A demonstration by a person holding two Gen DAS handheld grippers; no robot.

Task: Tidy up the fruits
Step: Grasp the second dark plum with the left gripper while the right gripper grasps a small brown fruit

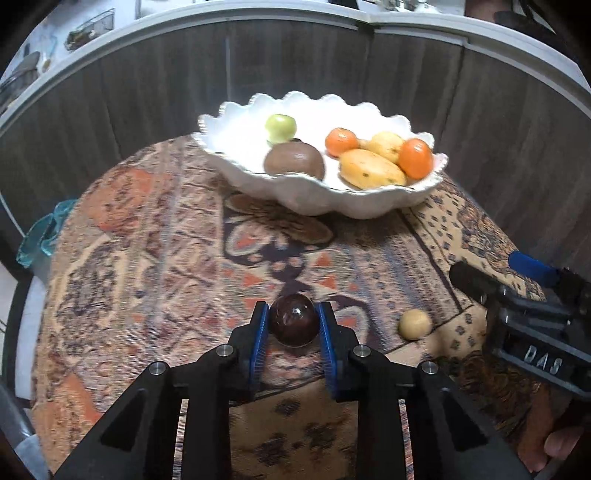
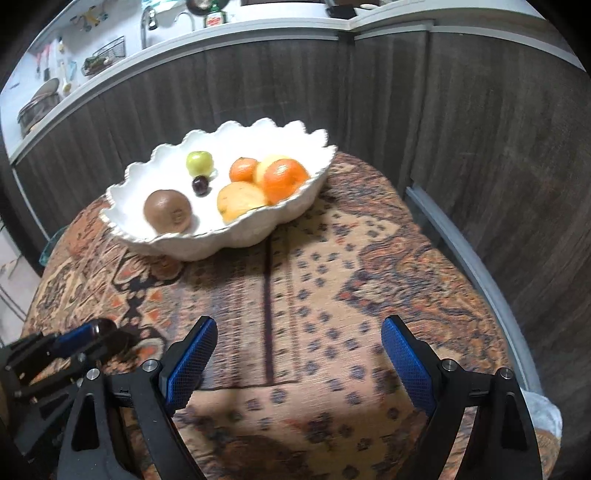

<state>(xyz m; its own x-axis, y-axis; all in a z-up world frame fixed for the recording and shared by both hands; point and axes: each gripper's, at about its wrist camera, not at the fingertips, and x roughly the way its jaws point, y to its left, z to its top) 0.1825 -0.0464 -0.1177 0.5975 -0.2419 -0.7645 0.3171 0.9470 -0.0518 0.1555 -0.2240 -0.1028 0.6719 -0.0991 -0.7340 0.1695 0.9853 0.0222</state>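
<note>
My left gripper (image 1: 293,319) is shut on a dark round plum (image 1: 294,320), just above the patterned tablecloth. A small pale round fruit (image 1: 414,324) lies on the cloth to its right. The white scalloped bowl (image 1: 258,184) at the far side holds a kiwi (image 1: 294,161), a green apple (image 1: 280,127), two oranges (image 1: 415,157) and yellow fruits (image 1: 371,169). In the right wrist view the bowl (image 2: 207,243) also holds a small dark plum (image 2: 200,184). My right gripper (image 2: 299,354) is open and empty over the cloth; it shows at the right edge of the left wrist view (image 1: 524,291).
The round table carries a patterned cloth (image 2: 332,266). Dark wood-grain cabinet fronts (image 2: 480,129) and a white counter (image 2: 221,33) curve behind it. A blue glass object (image 1: 40,236) sits at the table's left edge.
</note>
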